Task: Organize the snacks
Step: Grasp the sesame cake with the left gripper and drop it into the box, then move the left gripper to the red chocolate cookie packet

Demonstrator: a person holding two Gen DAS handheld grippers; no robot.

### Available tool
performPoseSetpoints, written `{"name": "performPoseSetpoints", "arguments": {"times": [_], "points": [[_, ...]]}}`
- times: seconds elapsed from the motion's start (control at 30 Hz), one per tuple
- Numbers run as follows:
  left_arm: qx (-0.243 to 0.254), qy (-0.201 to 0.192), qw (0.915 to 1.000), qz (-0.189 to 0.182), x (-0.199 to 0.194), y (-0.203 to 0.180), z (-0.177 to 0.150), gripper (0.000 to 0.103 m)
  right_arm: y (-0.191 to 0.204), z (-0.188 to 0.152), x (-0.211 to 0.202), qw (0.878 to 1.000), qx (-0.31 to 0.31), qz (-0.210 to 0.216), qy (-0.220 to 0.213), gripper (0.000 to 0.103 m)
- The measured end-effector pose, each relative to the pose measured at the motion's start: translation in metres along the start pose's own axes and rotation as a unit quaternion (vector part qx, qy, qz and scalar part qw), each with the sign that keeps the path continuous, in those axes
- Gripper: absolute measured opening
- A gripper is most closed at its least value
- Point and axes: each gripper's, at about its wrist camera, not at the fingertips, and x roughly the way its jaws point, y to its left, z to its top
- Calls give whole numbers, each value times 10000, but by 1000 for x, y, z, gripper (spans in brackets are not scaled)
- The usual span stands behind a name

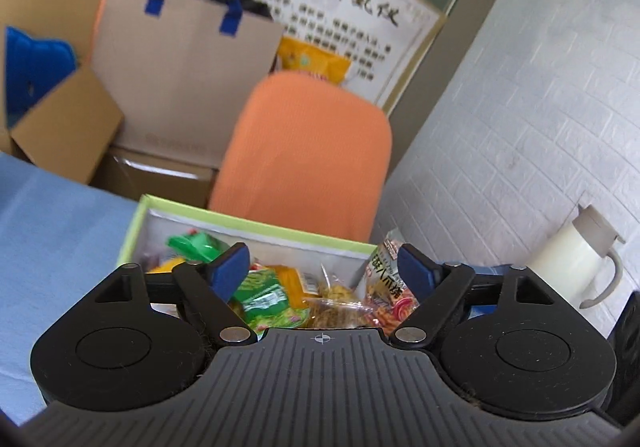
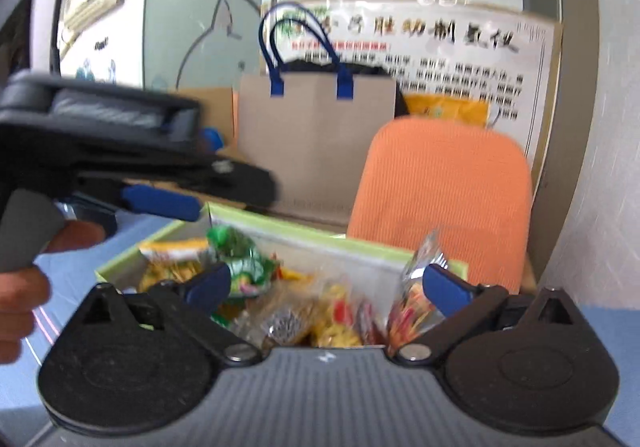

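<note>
A green-rimmed box (image 1: pixel 256 223) on the blue table holds several snack packets. A green packet (image 1: pixel 264 295) and a clear packet of yellow snacks (image 1: pixel 336 303) lie inside it. An orange-red packet (image 1: pixel 386 287) leans upright at the box's right wall. My left gripper (image 1: pixel 320 259) hovers over the box, open, with nothing between its pads. My right gripper (image 2: pixel 326 279) is also open and empty above the box (image 2: pixel 300 231), over the green packet (image 2: pixel 240 259) and the upright packet (image 2: pixel 416 287). The left gripper's blue fingers (image 2: pixel 160 203) show at the left of the right wrist view.
An orange chair back (image 1: pixel 308 155) stands just behind the box. A paper bag with blue handles (image 1: pixel 180 79) and cardboard boxes (image 1: pixel 68 127) sit further back. A white jug (image 1: pixel 576 259) stands by the brick-pattern wall on the right. A person's hand (image 2: pixel 20 287) grips the left tool.
</note>
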Motion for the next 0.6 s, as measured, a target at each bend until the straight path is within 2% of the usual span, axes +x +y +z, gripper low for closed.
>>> {"name": "performPoseSetpoints", "arguments": {"times": [0.1, 0.2, 0.33, 0.43, 0.6], "points": [[103, -132, 9998, 79, -30, 0, -9, 77, 1, 6, -15, 9997, -77, -123, -206, 102], [214, -145, 9991, 344, -53, -3, -31, 80, -1, 13, -26, 9989, -152, -192, -391, 102], [364, 17, 9956, 864, -64, -3, -69, 80, -5, 17, -39, 9976, -40, -245, -641, 102], [364, 222, 9929, 1114, -64, 0, -90, 80, -3, 21, -55, 9965, 30, -286, -779, 103], [287, 451, 9917, 1170, -67, 7, -108, 80, 2, 9, -81, 9964, 265, 79, -798, 103]]}}
